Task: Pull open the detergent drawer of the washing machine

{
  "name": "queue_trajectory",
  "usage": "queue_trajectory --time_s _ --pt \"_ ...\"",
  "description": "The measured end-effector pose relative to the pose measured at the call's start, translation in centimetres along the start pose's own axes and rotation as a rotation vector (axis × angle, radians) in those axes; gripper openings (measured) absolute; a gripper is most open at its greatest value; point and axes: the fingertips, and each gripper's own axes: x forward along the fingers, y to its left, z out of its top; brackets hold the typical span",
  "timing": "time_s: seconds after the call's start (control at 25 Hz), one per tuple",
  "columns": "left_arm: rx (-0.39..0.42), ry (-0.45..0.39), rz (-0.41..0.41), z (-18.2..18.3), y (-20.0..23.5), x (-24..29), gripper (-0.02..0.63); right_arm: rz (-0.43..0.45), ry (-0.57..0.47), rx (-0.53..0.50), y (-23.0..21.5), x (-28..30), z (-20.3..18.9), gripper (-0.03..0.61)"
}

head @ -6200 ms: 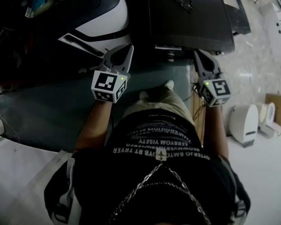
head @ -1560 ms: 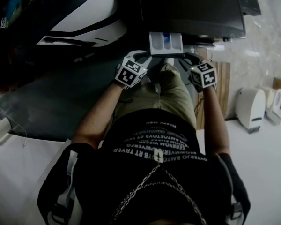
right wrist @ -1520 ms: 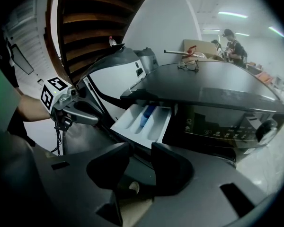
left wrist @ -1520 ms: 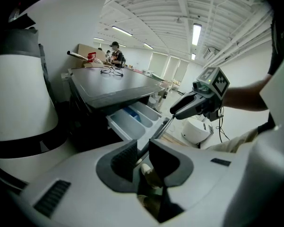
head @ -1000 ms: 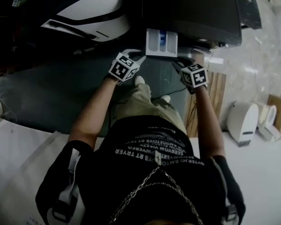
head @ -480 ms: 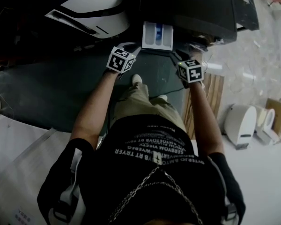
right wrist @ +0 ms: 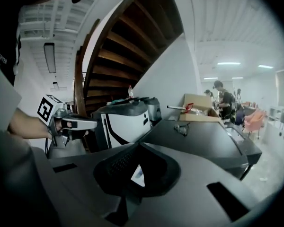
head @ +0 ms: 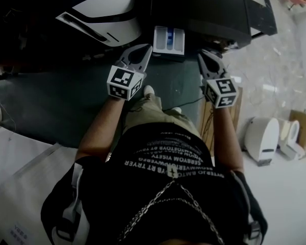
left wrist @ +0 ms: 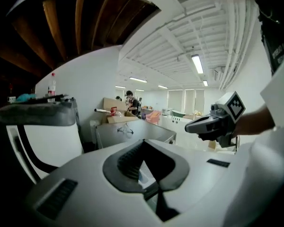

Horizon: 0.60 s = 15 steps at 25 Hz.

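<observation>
In the head view the dark washing machine [head: 204,9] stands at the top. Its white detergent drawer [head: 168,40] is pulled out, showing a blue compartment. My left gripper [head: 145,49] hangs just left of the drawer, jaws shut and empty. My right gripper [head: 204,55] hovers to the drawer's right, also shut with nothing in it. Neither touches the drawer. The left gripper view has the left gripper [left wrist: 143,144] pointing at the machine's grey top [left wrist: 132,129], with the right gripper [left wrist: 199,126] alongside. The right gripper view shows the right gripper [right wrist: 138,146], the machine [right wrist: 203,141] and the left gripper [right wrist: 83,123].
A white and black appliance [head: 102,9] stands left of the washing machine. A wooden board [head: 235,111] and a white device [head: 260,137] lie on the floor at right. The person's shoe [head: 149,90] is below the drawer. People and boxes are far behind.
Both grippers have lifted up from beside the drawer front and now look larger in the head view. The drawer, shut in the oldest frame, has stayed pulled out.
</observation>
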Motion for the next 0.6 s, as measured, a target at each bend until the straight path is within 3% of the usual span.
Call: queue_trajectory --time_s 0.16,0.28,0.6 --pt "0.055 -0.104 -0.006 6.1 -1.3 -2.3 0.003 0.004 -0.082 -0.06 0.7 -3.5 5.2 0.002" --pt "0.073 -0.153 -0.008 8.7 -2.7 -3.5 0.003 0.003 -0.103 -0.102 1.0 -5.2 6.9 0.002" --pt "0.081 -0.154 -0.028 9.9 -6.0 -4.4 0.003 -0.011 -0.141 -0.12 0.0 -8.9 6.9 0.002"
